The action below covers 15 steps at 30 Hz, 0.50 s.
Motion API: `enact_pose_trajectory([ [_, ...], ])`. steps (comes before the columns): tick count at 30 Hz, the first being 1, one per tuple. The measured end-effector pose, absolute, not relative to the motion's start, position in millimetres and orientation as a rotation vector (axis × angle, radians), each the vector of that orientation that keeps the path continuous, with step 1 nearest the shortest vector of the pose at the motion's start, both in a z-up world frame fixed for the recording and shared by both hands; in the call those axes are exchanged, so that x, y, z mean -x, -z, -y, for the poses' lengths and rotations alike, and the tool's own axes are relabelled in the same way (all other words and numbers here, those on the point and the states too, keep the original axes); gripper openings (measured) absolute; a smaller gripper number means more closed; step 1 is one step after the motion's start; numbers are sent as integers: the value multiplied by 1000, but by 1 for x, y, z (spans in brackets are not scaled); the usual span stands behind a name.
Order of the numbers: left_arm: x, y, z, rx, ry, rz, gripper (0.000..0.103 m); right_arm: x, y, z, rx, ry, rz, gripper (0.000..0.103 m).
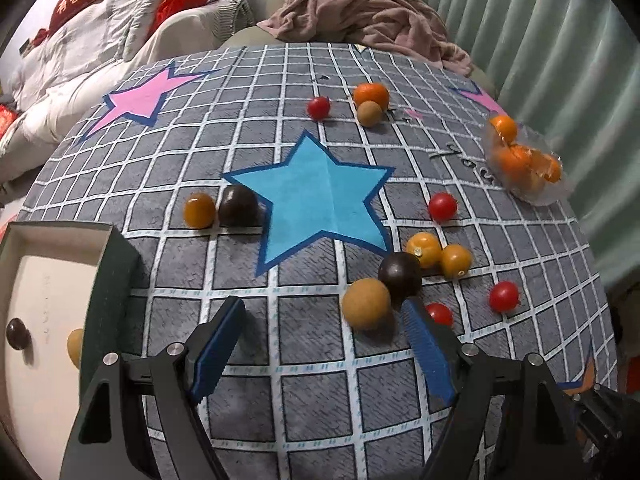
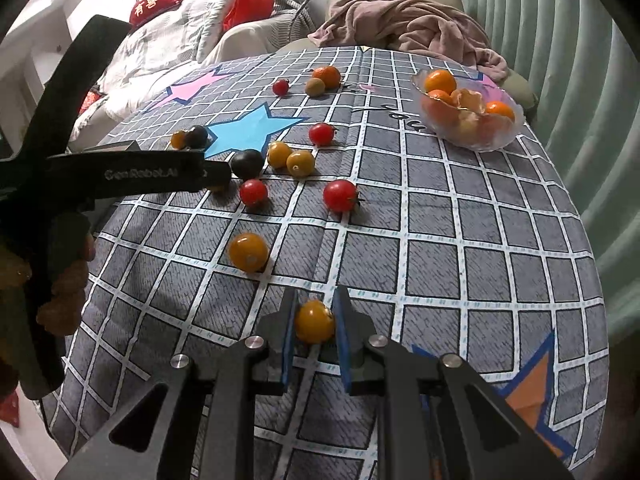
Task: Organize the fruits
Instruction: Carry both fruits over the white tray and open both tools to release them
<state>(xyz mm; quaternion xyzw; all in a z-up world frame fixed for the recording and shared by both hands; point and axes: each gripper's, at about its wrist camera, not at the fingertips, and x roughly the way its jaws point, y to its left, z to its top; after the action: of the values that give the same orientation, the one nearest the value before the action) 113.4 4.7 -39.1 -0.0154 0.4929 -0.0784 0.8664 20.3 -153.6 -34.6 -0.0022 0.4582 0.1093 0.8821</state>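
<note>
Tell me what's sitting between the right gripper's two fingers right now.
A yellow cherry tomato, clamped by the right gripper just above the checked tablecloth; the right wrist view shows it.

Right gripper (image 2: 314,330) clamped, left gripper (image 1: 324,344) agape

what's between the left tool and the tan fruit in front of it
Nothing visible. The left tool is open above bare cloth, and the tan fruit sits just ahead by its right finger, touching a dark fruit behind it.
</note>
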Motion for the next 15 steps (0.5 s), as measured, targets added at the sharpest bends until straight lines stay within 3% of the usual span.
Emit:
enact_pose_trajectory([
  [5, -115, 44, 7, -18, 166, -1027, 78, -20, 35, 154, -6, -232, -955, 20],
  [8, -112, 43, 12, -50, 177, -1011, 57, -23, 36, 153, -13, -234, -954, 20],
  [10, -111, 41, 13, -50, 195, -1007, 30, -25, 36, 151, -8, -231, -952, 20],
  [11, -111, 40, 13, -46, 206, -1009, 27, -25, 36, 149, -4, -230, -951, 20],
  [15, -106, 38, 9, -16, 211, -1018, 27, -21, 33, 152, -41, -259, -945, 19],
])
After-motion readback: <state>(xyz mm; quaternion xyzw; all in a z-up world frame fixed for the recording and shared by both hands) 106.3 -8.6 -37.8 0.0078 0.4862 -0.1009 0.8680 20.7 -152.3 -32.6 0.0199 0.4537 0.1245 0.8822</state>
